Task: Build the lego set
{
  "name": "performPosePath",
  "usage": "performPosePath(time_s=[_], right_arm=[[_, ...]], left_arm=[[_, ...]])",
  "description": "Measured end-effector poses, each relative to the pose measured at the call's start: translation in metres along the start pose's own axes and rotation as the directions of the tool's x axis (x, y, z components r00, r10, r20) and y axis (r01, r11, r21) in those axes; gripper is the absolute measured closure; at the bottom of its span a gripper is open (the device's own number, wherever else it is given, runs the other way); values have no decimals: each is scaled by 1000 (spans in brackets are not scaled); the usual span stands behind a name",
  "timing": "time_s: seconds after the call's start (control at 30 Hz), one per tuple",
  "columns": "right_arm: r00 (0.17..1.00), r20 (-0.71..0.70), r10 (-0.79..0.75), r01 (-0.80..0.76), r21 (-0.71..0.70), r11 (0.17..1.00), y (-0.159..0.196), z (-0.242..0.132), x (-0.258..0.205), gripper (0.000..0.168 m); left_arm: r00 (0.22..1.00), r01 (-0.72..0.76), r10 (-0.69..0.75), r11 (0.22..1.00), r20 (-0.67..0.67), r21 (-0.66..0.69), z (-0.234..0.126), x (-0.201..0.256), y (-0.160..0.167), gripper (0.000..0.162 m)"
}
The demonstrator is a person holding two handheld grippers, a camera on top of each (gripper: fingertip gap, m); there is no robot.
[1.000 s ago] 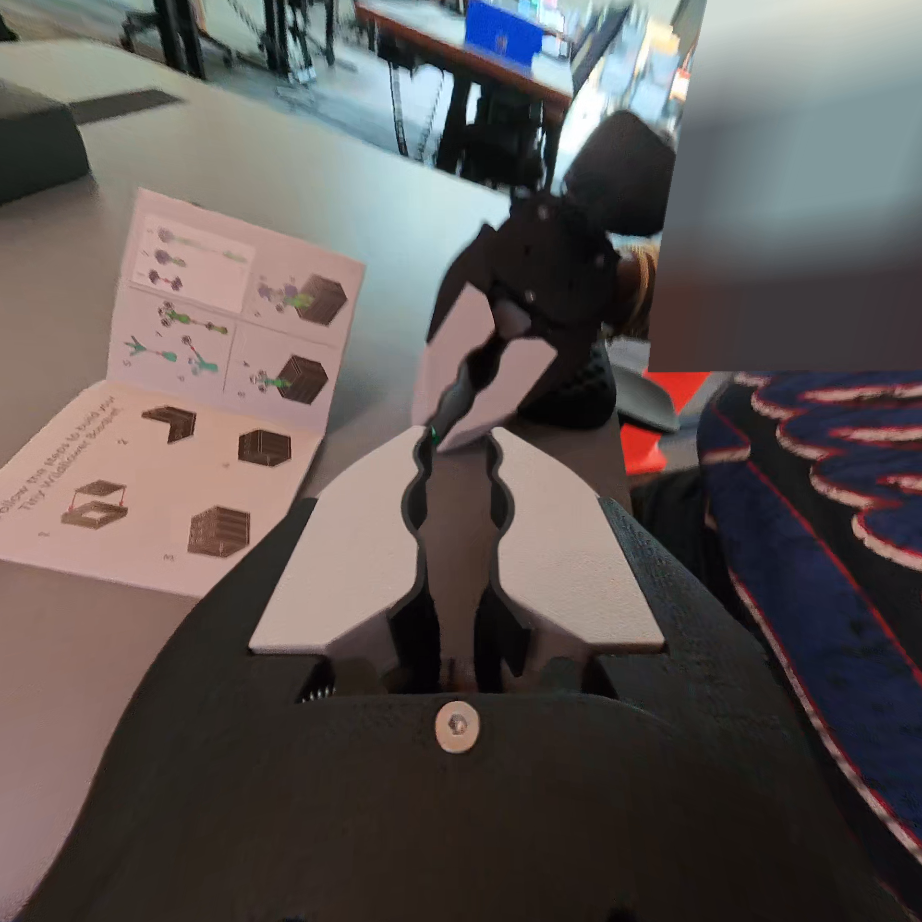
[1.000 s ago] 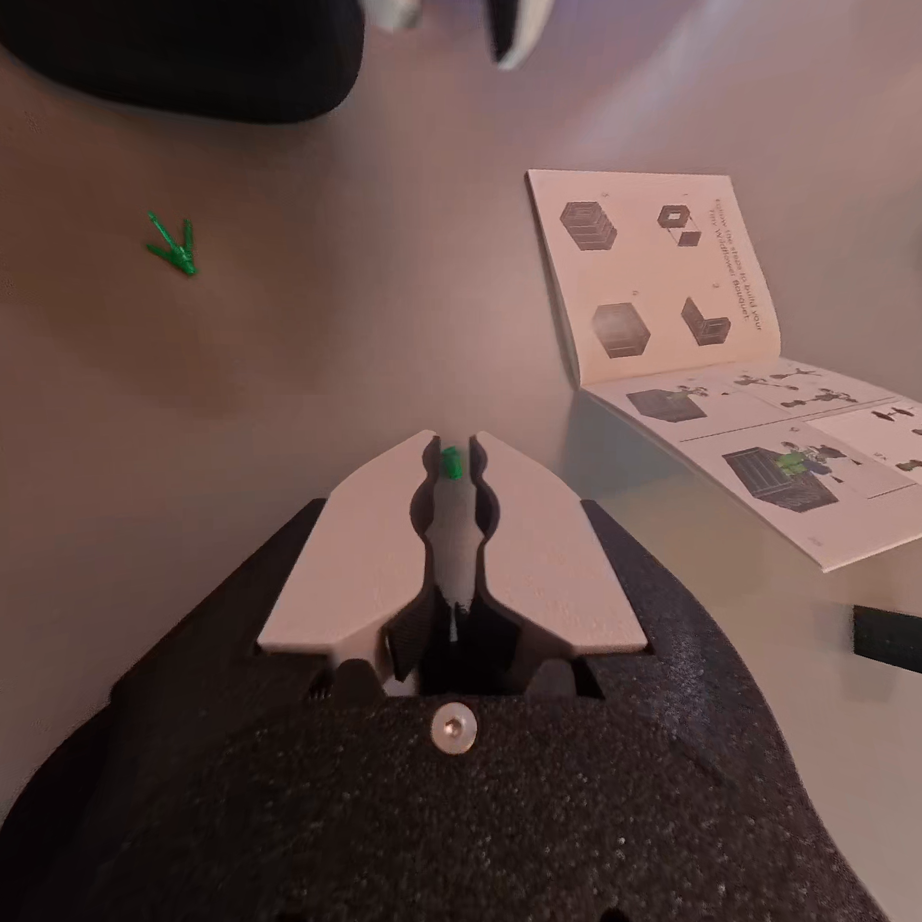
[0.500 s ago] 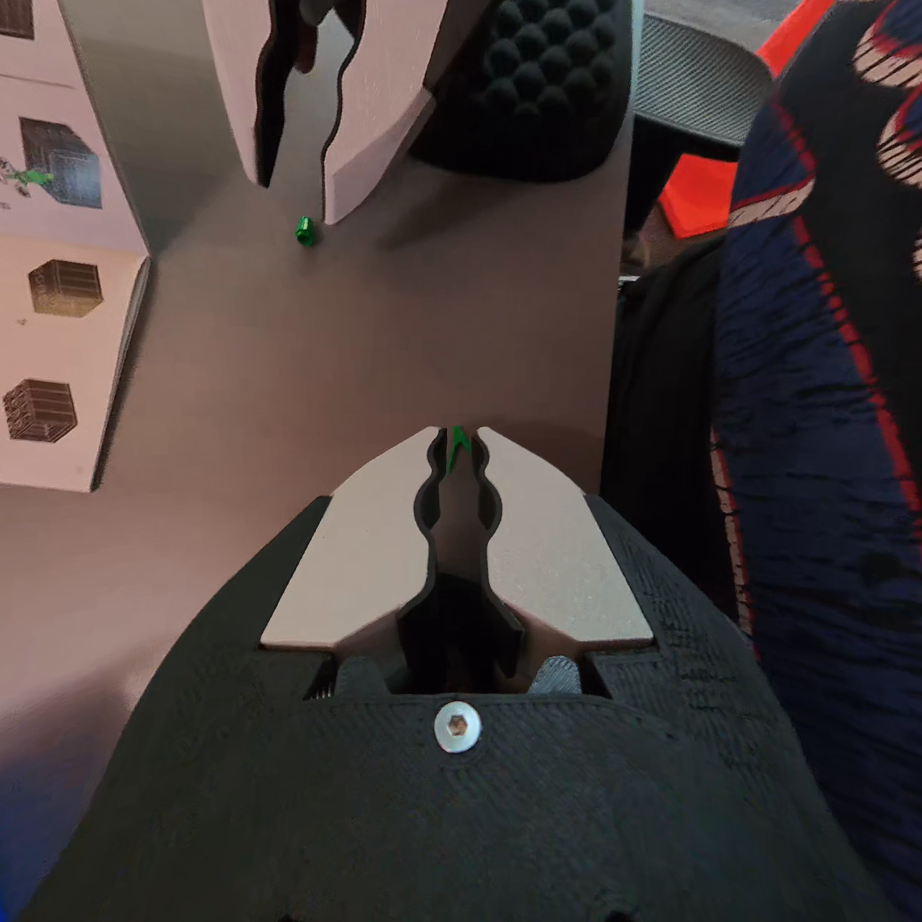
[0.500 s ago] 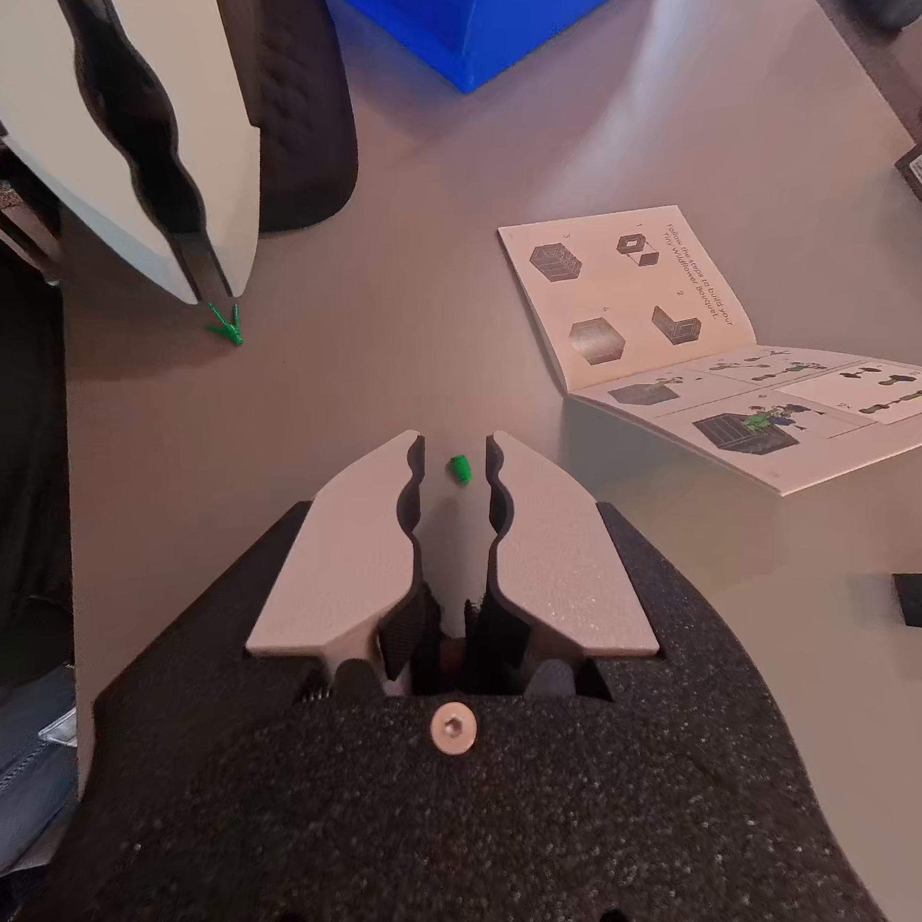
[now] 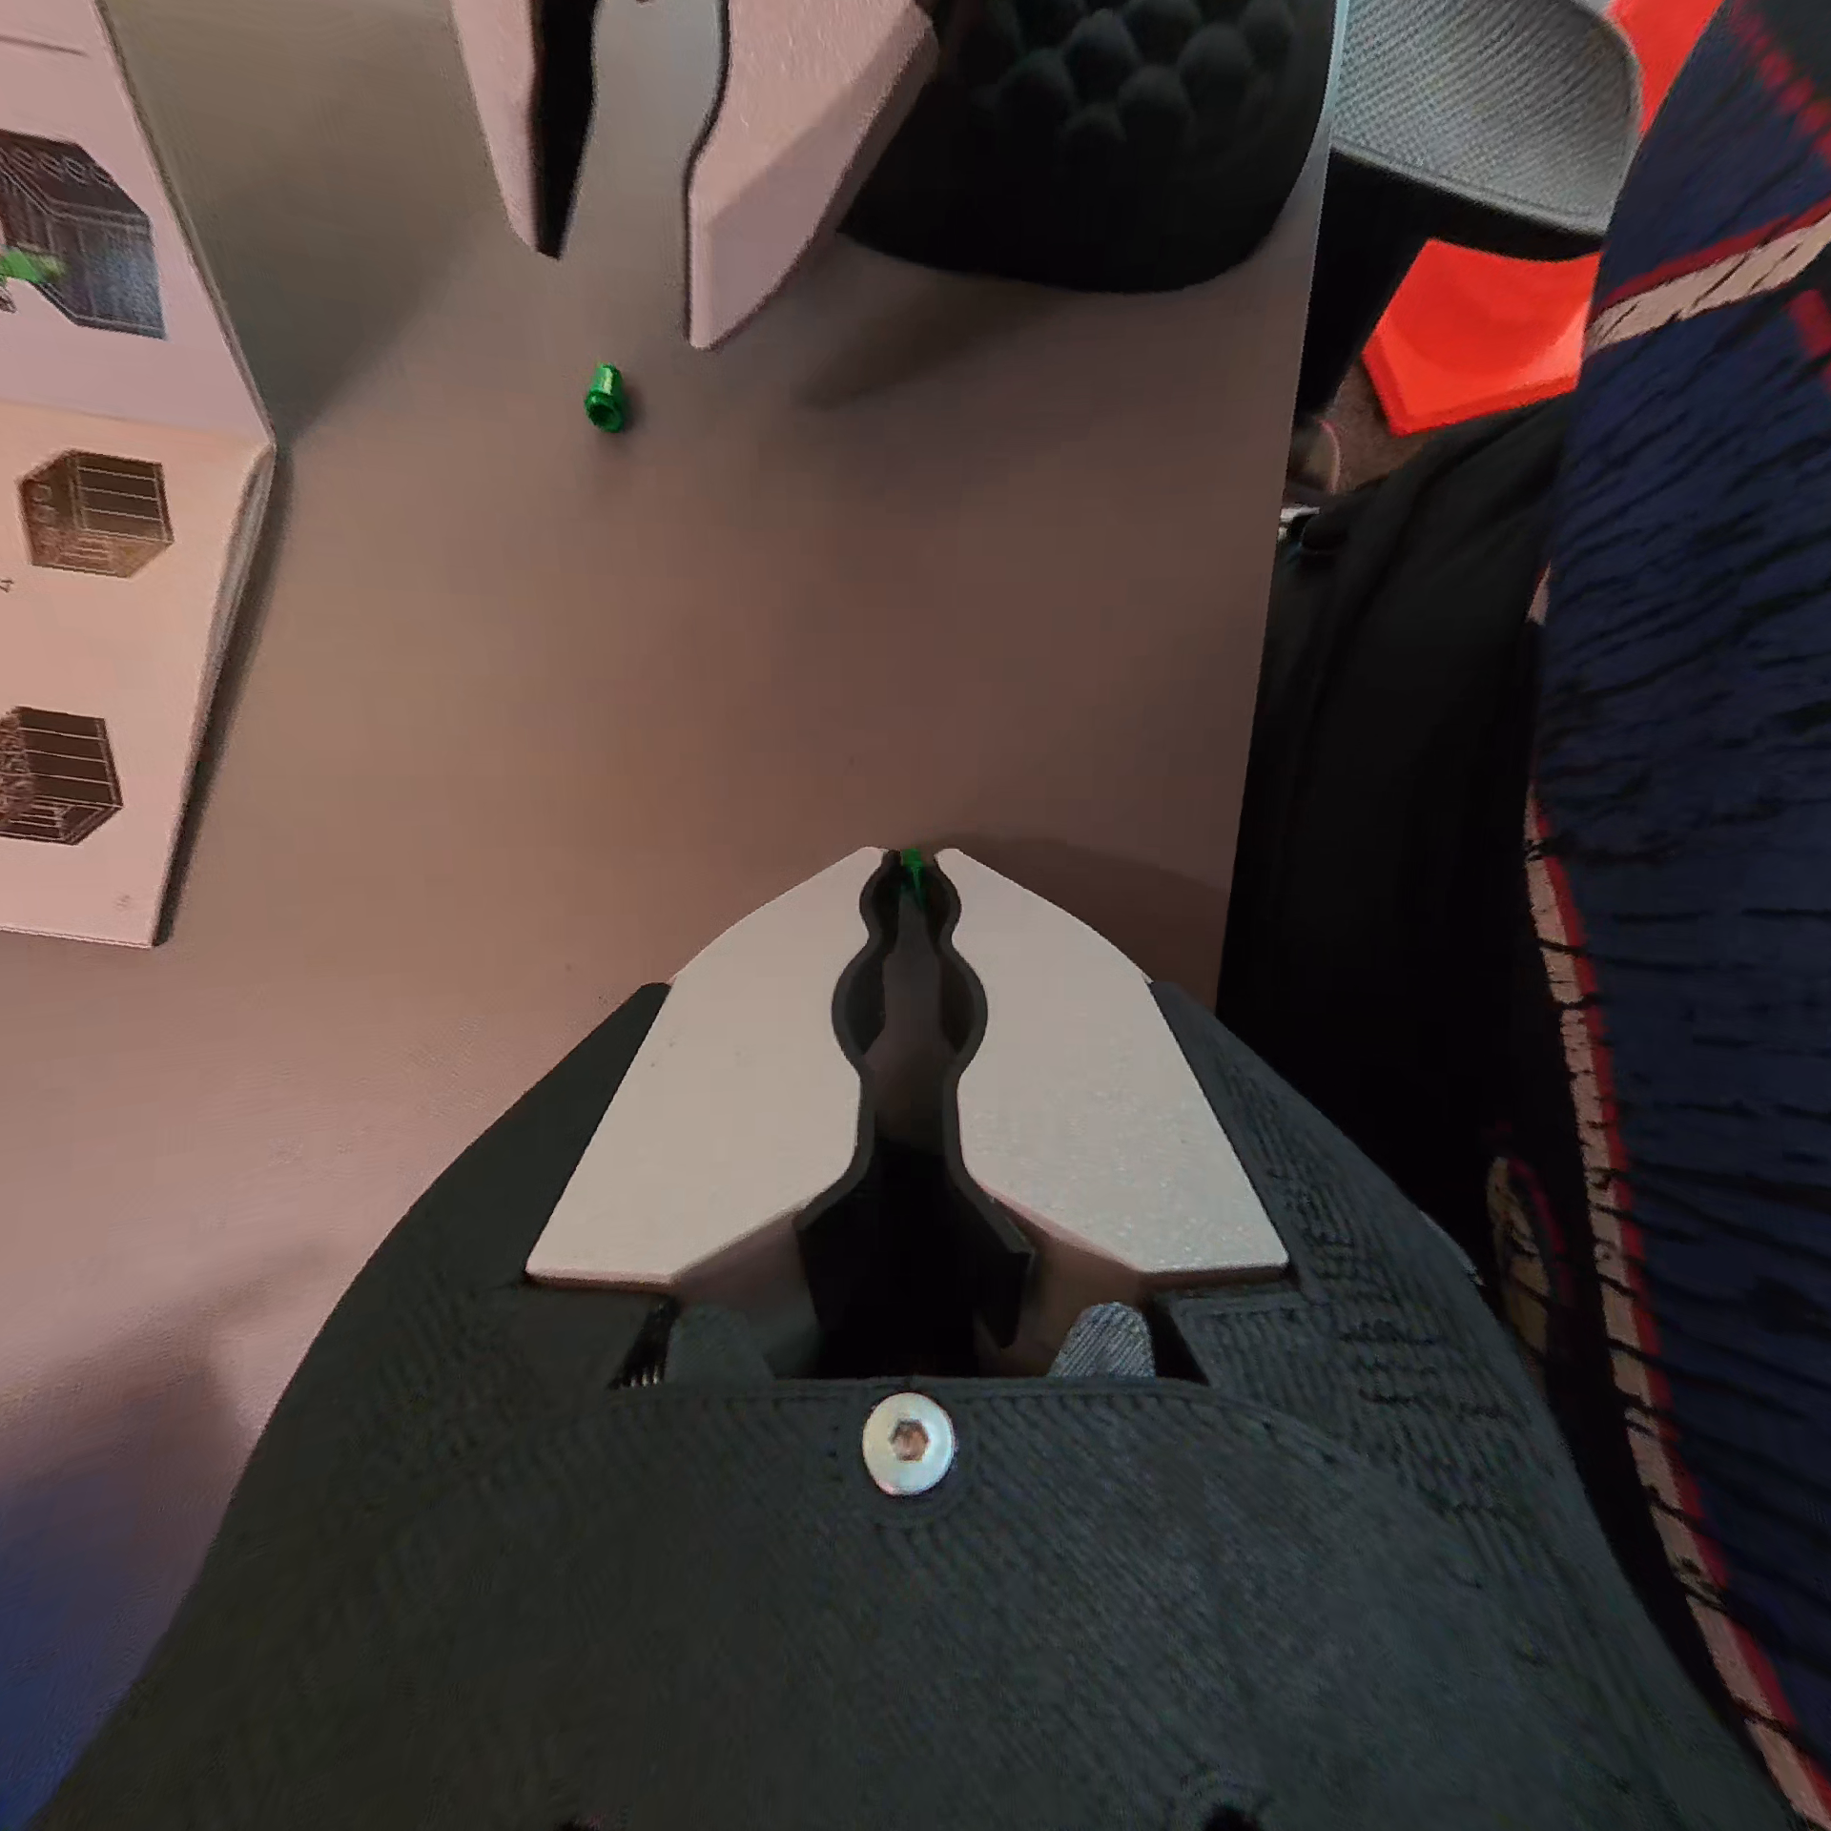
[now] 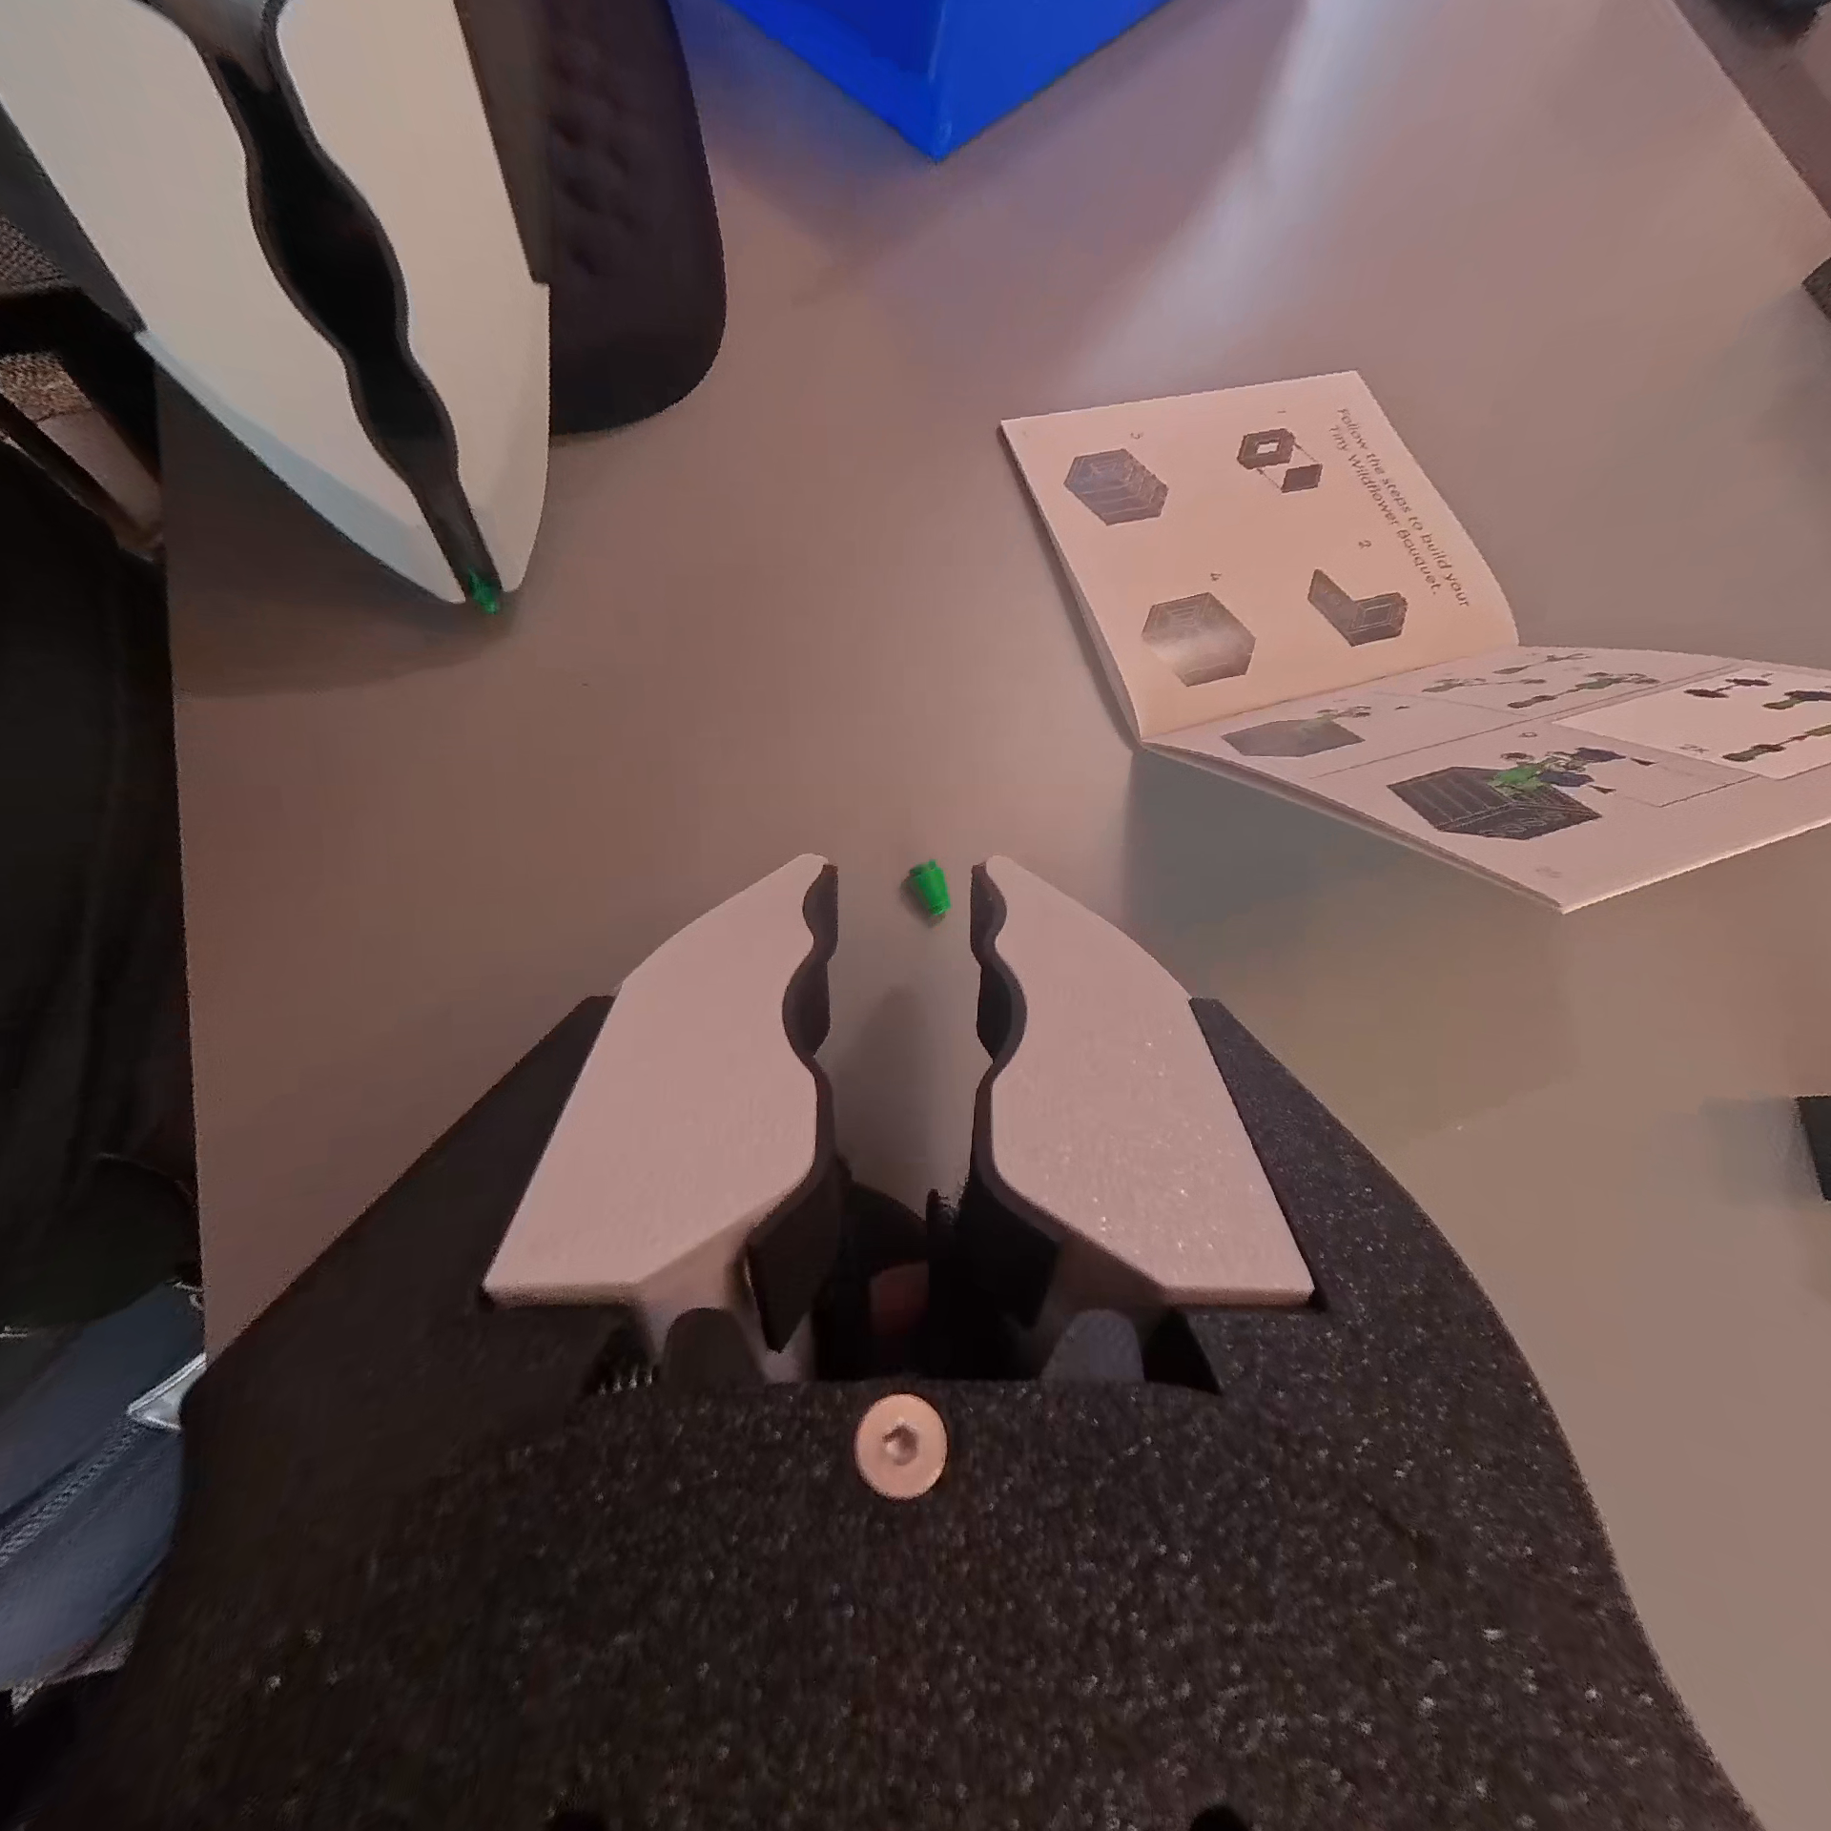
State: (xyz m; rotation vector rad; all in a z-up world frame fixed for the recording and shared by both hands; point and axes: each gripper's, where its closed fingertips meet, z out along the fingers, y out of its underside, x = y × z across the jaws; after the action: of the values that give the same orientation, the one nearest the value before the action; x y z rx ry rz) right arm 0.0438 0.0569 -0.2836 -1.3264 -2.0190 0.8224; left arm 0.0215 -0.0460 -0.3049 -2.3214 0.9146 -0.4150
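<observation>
the left gripper (image 5: 910, 860) is pinching a thin green stem piece (image 5: 912, 874) right at its tips, fingers drawn together on it, and it is hanging close to the table (image 5: 634, 694) near the table's edge. in the right wrist view that same gripper (image 6: 474, 585) is showing at the upper left, tips pointing down at the surface with the green bit (image 6: 484, 594) poking out between them.

the right gripper (image 6: 900, 872) is sitting with its fingers spread apart, holding nothing. a small green cone piece (image 6: 927, 887) is lying on the table (image 6: 793, 634) between those tips, nearer the right-hand finger, and i cannot tell whether it is touching it. from the left wrist view the cone (image 5: 603, 396) is lying on its side just off the right gripper's tips (image 5: 619, 248).

bare grey surface is stretching between the two grippers, with open room there. an open instruction booklet (image 6: 1387, 634) is lying well apart from the cone to the right, one page rising up; in the left wrist view it (image 5: 89, 644) is running along the left border. a black dimpled pad (image 5: 1080, 139) is resting by the table edge, a blue box (image 6: 931, 59) is sitting at the far side, and past the edge a person's dark patterned sleeve (image 5: 1704, 793) and an orange patch (image 5: 1476, 327) are showing.
</observation>
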Motion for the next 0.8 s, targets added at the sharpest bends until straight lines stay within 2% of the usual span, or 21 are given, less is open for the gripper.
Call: performPosePath(time_s=[0.23, 0.43, 0.57, 0.8], right_arm=[[999, 24, -22, 24, -81, 996, 0, 3, 1, 146], [995, 71, -77, 92, -254, 963, 10, 13, 8, 150], [988, 133, -78, 113, -281, 953, 12, 19, 3, 150], [989, 146, -7, 50, -296, 954, 16, 22, 2, 160]], left_arm=[[999, 38, -45, 969, 24, 244, -21, -21, -34, 157], [995, 98, -87, 844, -46, 528, -41, -41, -69, 157], [991, 130, -94, 799, -92, 587, -48, -42, -74, 157], [989, 140, -87, 787, -116, 601, -51, -41, -73, 157]])
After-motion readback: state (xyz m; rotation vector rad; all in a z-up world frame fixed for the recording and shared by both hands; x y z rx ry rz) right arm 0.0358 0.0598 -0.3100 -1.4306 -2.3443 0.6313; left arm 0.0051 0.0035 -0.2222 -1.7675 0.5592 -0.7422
